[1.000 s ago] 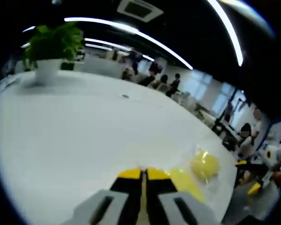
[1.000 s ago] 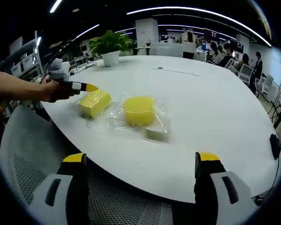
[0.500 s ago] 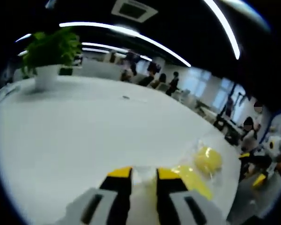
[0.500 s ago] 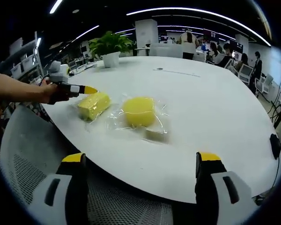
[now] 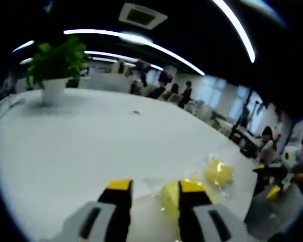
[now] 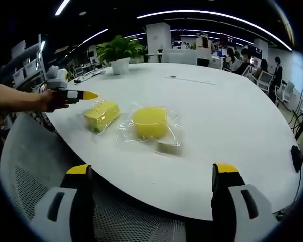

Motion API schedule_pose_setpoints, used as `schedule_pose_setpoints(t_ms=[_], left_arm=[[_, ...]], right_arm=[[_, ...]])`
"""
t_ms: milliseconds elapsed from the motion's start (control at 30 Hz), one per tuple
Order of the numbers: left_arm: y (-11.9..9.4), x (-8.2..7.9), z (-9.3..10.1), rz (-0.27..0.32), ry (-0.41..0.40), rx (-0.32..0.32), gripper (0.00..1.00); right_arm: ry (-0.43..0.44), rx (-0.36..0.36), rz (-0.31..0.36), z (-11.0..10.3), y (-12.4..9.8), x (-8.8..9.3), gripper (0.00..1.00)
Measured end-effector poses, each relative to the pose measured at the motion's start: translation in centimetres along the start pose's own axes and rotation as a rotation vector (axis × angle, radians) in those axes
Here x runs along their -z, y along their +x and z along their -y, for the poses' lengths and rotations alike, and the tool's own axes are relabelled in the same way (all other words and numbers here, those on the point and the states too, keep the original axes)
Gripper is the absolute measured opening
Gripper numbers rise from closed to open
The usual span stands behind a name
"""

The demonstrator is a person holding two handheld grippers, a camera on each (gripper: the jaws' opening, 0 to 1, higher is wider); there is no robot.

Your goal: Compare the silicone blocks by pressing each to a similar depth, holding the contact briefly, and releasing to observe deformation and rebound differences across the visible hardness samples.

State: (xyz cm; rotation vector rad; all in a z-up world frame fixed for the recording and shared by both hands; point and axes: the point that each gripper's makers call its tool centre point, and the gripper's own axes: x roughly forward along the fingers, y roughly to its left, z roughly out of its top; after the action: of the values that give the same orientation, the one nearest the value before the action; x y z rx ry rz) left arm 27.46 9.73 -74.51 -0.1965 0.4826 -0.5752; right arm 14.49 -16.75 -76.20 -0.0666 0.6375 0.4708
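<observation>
White oval worktop (image 6: 232,136), glossy, bare across far half. Potted green plant (image 6: 119,49) in white pot at far edge; seen too in left gripper view (image 5: 54,63), upper left. Small dark flat object (image 6: 172,76) on worktop past middle. Grey mesh chair back (image 6: 28,166) against near edge. Long ceiling light strips (image 6: 212,12). People (image 6: 204,46) at desks in background, blurred.
</observation>
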Motion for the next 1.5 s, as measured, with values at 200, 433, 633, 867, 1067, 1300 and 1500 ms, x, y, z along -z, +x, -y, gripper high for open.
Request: schedule_pose_setpoints(t_ms=[200, 433, 633, 867, 1067, 1300, 1500], left_arm=[[-1.1, 0.3, 1.6, -0.016, 0.026, 0.054, 0.37], [-2.6, -0.6, 3.5, 0.0, 0.078, 0.107, 0.44], [-3.5, -1.1, 4.6, 0.009, 0.119, 0.123, 0.5], [-4.5, -0.3, 5.4, -0.002, 0.139, 0.118, 0.62], [-5.6, -0.3, 5.8, 0.005, 0.161, 0.11, 0.73], [-6.8, -0.2, 6.3, 0.023, 0.182, 0.096, 0.79], [-7.7, 0.8, 6.1, 0.015, 0.227, 0.064, 0.88]], right_arm=[[0.003, -0.013, 0.016, -0.2, 0.0, -0.2, 0.92], [0.004, -0.017, 0.023, -0.3, 0.0, -0.3, 0.92], [0.005, -0.017, 0.03, -0.3, 0.0, -0.5, 0.92], [0.006, -0.02, 0.038, -0.4, 0.0, -0.6, 0.93], [0.008, -0.021, 0.047, -0.4, 0.0, -0.8, 0.92], [0.01, -0.019, 0.053, -0.3, 0.0, -0.9, 0.92], [0.008, -0.022, 0.056, -0.3, -0.1, -0.9, 0.92]])
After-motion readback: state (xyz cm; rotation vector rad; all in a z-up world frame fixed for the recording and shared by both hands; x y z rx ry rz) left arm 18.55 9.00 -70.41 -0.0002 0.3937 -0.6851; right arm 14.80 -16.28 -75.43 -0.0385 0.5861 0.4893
